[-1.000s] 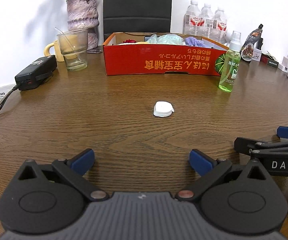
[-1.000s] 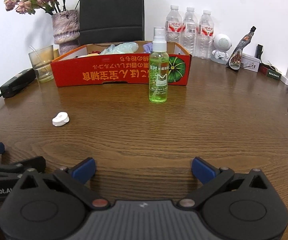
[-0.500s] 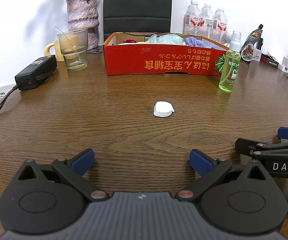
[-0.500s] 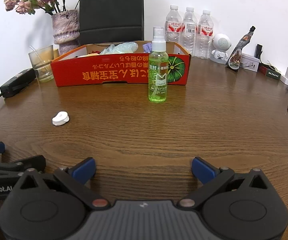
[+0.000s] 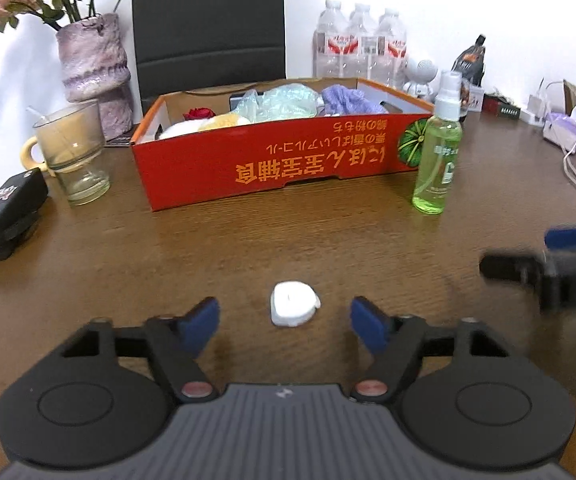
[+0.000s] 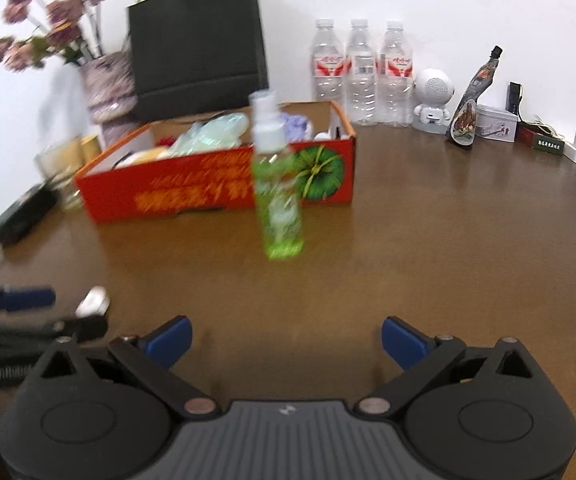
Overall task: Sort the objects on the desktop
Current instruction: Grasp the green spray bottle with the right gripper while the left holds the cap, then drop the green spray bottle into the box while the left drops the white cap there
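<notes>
Wooden table [image 5: 327, 240] carries all items. Red cardboard box [image 5: 280, 168] sits toward the table's far edge, filled with bagged and soft items. Green spray bottle [image 5: 436, 160] stands upright just beside the box's right front corner. Left gripper [image 5: 284, 316] is low over the table, fingers spread wide and released, the small white case [image 5: 293, 309] lying flat between them, touching neither. Right gripper [image 6: 286, 334] is likewise released, fingers holding nothing, pointed at the bottle [image 6: 276, 184], well apart.
</notes>
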`<state>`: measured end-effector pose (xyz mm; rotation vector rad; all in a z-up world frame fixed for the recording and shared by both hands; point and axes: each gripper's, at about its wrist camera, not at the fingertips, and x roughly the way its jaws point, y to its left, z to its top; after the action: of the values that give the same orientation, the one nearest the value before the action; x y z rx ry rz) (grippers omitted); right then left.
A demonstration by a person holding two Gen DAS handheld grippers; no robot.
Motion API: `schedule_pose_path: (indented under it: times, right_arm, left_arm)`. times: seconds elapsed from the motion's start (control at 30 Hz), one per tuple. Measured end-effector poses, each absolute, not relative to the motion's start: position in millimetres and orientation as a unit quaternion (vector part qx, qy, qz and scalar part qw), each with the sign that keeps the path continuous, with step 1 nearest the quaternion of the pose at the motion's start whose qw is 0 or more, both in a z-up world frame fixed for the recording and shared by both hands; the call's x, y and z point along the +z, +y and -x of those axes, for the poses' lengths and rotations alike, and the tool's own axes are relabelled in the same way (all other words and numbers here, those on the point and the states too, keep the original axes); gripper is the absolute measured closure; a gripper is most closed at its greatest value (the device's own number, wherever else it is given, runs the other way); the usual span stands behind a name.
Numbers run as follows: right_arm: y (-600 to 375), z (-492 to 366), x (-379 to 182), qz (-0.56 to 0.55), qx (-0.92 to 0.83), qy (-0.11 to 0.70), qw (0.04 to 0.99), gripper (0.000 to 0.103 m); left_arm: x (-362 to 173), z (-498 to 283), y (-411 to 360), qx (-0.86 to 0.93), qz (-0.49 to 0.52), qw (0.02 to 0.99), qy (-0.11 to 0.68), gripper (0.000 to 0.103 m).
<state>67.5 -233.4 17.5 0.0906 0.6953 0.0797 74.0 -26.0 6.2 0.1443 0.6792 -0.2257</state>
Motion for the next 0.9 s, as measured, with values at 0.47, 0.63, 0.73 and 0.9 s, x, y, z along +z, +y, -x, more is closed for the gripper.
schedule_pose_path:
  times: [0.47,0.63,0.73,0.9]
  right_arm:
    - [-200.3,-157.7,-0.6,-0.003,0.009,0.321,0.947,0.073]
    - [-194.3,-116.1,4.2,0.018,0.04,0.326,0.944,0.073]
    - [-191.8,-81.0,14.7,0.025,0.065,0.326,0.943,0.073]
    - [-198.9,-85.5,60.9,0.015,0.089,0.318,0.944,0.073]
  left_arm:
    - [0.4,-66.8,-33.4,-0.112,-0.077,0.942,0.308,0.077]
    - [8.4,-37.5,-36.0,-0.104,-0.066,0.94,0.317,0.077]
    - [20.3,-21.2,-28.9,-0.117,-0.033,0.939,0.32,0.078]
    - [66.2,-38.4,-14.8,-0.148,0.004,0.943,0.297,0.078]
